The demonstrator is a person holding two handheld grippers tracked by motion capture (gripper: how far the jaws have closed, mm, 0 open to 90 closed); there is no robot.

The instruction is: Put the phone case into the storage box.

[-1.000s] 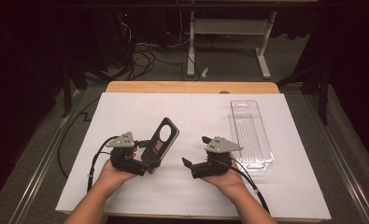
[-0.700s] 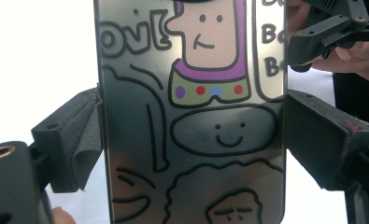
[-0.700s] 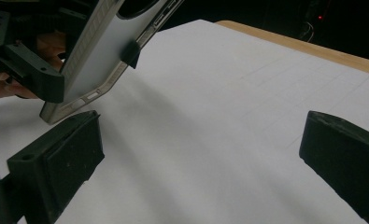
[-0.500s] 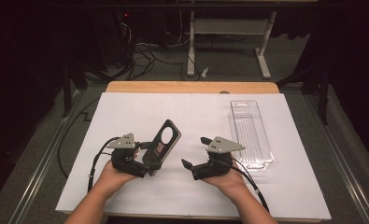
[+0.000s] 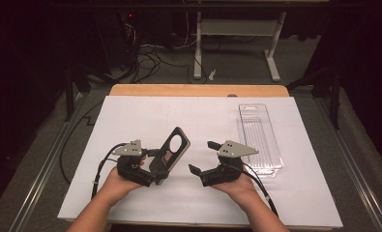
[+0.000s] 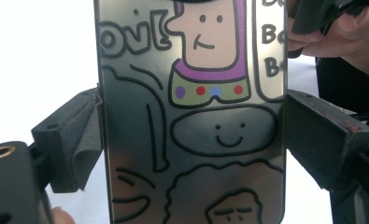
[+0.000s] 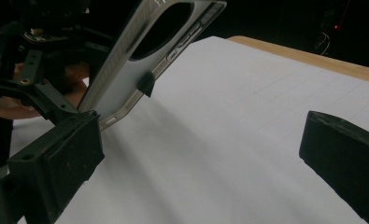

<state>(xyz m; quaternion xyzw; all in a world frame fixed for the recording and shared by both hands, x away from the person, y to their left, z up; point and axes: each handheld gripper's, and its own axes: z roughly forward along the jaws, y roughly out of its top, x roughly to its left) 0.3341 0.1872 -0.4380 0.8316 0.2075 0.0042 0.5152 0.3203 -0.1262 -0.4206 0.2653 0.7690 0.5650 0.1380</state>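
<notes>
From above, my left gripper (image 5: 154, 166) has its jaws clamped on the long edges of a phone case (image 5: 171, 150), which I hold tilted up over the middle of the white surface (image 5: 145, 116), toward its near edge. My right gripper (image 5: 203, 159) hangs just beside it with its jaws apart and nothing between them. A clear plastic tray (image 5: 258, 137) lies flat near the surface's right edge.

Along my left jaws, the phone case (image 6: 191, 121) sits squarely between both pads, its glossy back covered in cartoon figures. The lettering is cut off: I read "ov" at upper left and "B" twice at upper right, no brand.

Along my right jaws, the phone case (image 7: 149, 56) leans up from my left gripper (image 7: 46, 93), showing its thin rim and the big camera cutout.

I judge it light, slick-faced and springy. The rim would flex under a hard squeeze, so my right jaws should take the free long edges, clear of the cutout.
</notes>
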